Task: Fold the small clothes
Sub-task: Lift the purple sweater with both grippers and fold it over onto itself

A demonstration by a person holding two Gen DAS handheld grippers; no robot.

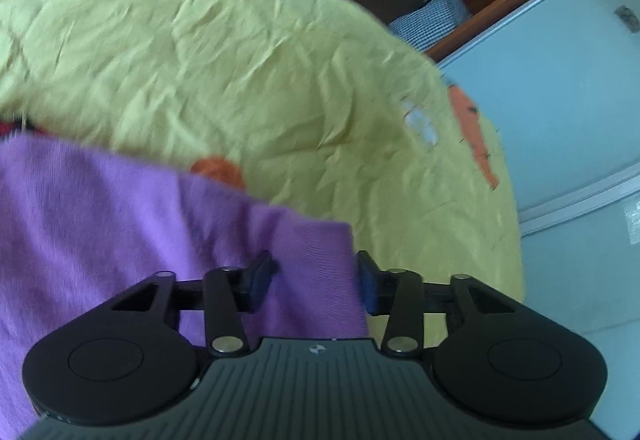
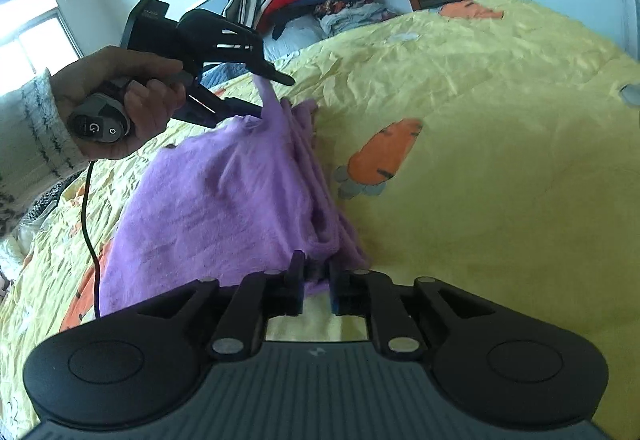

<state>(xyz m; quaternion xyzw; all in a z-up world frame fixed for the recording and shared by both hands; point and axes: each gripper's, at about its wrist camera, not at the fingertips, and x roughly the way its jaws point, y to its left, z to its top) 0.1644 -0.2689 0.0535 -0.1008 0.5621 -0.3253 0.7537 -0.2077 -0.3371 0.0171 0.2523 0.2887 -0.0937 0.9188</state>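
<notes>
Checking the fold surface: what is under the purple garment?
The purple garment lies on a yellow bedspread with carrot prints. Both the left gripper and right gripper pinch its edges. Whatever lies beneath its middle is covered.

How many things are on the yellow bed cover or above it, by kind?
Purple garment: 1
Tongs: 2, both gripping the garment
Yellow bed cover: 1
Total: 4
</notes>
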